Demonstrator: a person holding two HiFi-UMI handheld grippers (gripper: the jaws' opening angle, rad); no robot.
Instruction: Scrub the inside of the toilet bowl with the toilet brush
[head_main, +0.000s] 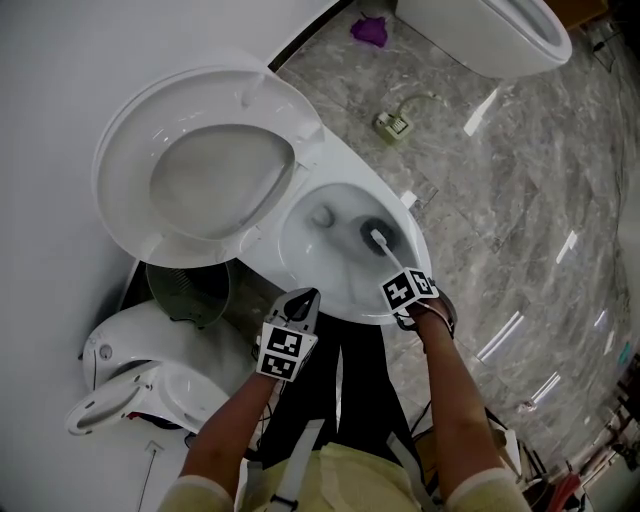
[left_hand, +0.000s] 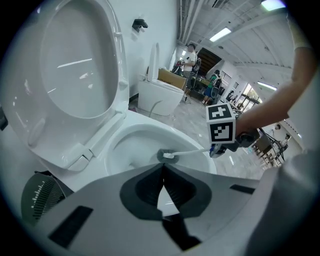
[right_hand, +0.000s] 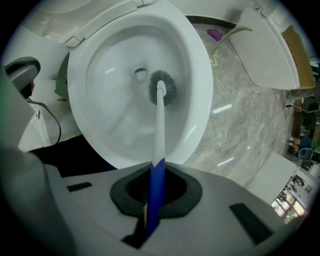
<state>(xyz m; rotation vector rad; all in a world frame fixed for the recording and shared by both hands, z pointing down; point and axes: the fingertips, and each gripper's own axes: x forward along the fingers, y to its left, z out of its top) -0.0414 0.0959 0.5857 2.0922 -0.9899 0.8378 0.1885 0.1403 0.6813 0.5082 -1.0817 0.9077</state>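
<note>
1. Well, the toilet brush, with its grey bristles and white shaft, has its round head low inside the white ceramic toilet bowl, just beside the drain hole. My right gripper has its jaws clamped on the blue end of the handle.
2. That grip sits far from the head, on a thin stick. I judge that hard scrubbing could twist or slide the handle between the jaws, and the bristles would then skate instead of biting.
3. A quick stroke up toward the rim could flick water over the edge onto the grey marbled floor. It could also hit me, since I stand right at the front.
4. My left gripper hangs at the near rim with its jaws pressed together on nothing. A wide sweep of the handle could knock into it.
5. The white hinged seat stands raised behind the bowl. A hard jolt might bring it down onto the brush.
</note>
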